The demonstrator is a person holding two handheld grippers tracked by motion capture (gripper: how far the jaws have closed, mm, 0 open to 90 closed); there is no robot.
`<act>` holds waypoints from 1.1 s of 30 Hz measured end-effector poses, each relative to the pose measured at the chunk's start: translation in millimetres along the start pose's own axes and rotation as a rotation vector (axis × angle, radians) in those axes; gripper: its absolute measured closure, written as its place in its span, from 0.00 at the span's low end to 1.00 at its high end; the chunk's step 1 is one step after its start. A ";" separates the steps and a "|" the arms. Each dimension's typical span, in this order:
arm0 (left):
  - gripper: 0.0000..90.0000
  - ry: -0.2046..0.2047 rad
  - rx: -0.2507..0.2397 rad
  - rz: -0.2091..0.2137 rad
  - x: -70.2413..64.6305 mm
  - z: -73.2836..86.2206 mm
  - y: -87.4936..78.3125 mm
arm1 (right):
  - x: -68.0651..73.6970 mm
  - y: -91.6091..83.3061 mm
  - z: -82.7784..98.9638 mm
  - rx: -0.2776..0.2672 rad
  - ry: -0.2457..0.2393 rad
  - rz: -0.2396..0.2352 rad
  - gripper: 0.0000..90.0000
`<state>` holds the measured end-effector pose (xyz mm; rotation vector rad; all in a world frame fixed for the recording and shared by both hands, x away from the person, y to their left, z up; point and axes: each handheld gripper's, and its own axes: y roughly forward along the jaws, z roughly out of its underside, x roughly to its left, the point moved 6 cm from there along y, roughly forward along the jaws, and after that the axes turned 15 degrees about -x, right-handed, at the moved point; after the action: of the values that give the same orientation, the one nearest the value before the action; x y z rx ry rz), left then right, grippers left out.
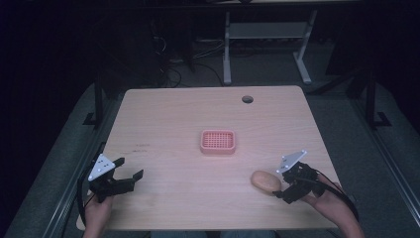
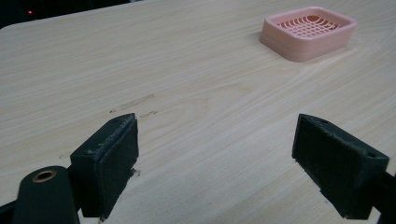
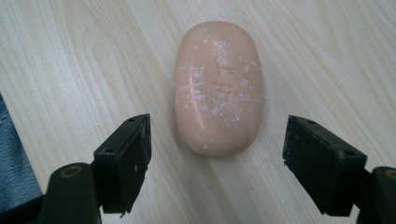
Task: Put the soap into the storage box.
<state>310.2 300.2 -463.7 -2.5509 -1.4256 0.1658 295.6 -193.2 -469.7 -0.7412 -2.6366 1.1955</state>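
A peach oval bar of soap (image 1: 266, 181) lies on the wooden table (image 1: 188, 124) near its front right. My right gripper (image 1: 281, 190) sits just right of it, open. In the right gripper view the soap (image 3: 217, 88) lies flat ahead of the jaws, its near end just reaching the gap and touching neither pad. A pink slotted soap dish (image 1: 218, 141) rests at the table's middle. My left gripper (image 1: 130, 171) is at the front left, open and empty, low over bare wood. The left gripper view has the dish (image 2: 308, 31) far off at upper right.
A round cable hole (image 1: 247, 99) is near the table's far edge. Beyond the table stand white desk legs (image 1: 227, 49) and cables on a dark floor. Dark rails run along both sides of the table.
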 end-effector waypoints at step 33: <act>0.16 0.002 -0.002 0.001 0.6 -0.6 -0.2 | -2.9 38.0 -14.3 0.074 0.012 -0.045 0.21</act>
<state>310.4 300.7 -463.0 -2.5524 -1.4249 0.1626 317.1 -163.9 -488.0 -0.6701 -2.5702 1.2645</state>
